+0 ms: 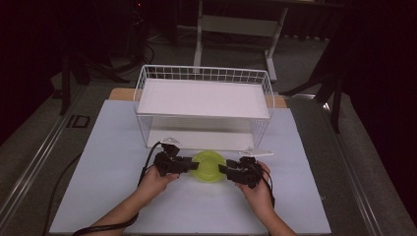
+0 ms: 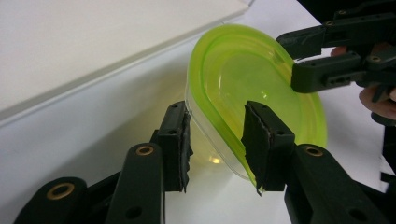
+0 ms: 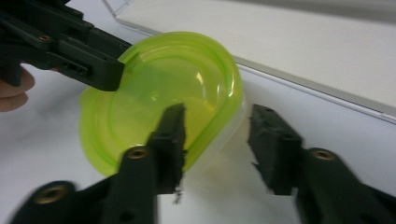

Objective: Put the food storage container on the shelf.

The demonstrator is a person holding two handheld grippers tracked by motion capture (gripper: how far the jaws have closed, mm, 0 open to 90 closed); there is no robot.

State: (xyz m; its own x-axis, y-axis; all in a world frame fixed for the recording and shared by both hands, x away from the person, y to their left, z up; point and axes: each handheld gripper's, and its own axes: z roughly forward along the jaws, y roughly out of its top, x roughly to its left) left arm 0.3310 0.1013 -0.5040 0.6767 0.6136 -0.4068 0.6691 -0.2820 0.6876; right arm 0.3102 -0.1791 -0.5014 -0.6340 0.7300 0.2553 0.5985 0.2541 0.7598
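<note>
A lime-green translucent bowl point(image 1: 208, 166) with a clear outer wall sits on the white tabletop point(image 1: 113, 196), just in front of the wire rack. My left gripper point(image 1: 193, 164) reaches its left rim and my right gripper point(image 1: 223, 169) its right rim. In the left gripper view, my left gripper point(image 2: 217, 140) straddles the bowl point(image 2: 243, 79) rim, one jaw inside and one outside, with a gap still showing. In the right gripper view, my right gripper point(image 3: 217, 140) straddles the bowl point(image 3: 154, 93) the same way, and its outer jaw stands clear of the wall.
A white wire rack point(image 1: 204, 73) with two flat white shelves stands directly behind the bowl, its lower shelf edge close to both grippers. A black cable point(image 1: 59, 182) trails off the table's left side. Dark floor and furniture legs surround the table.
</note>
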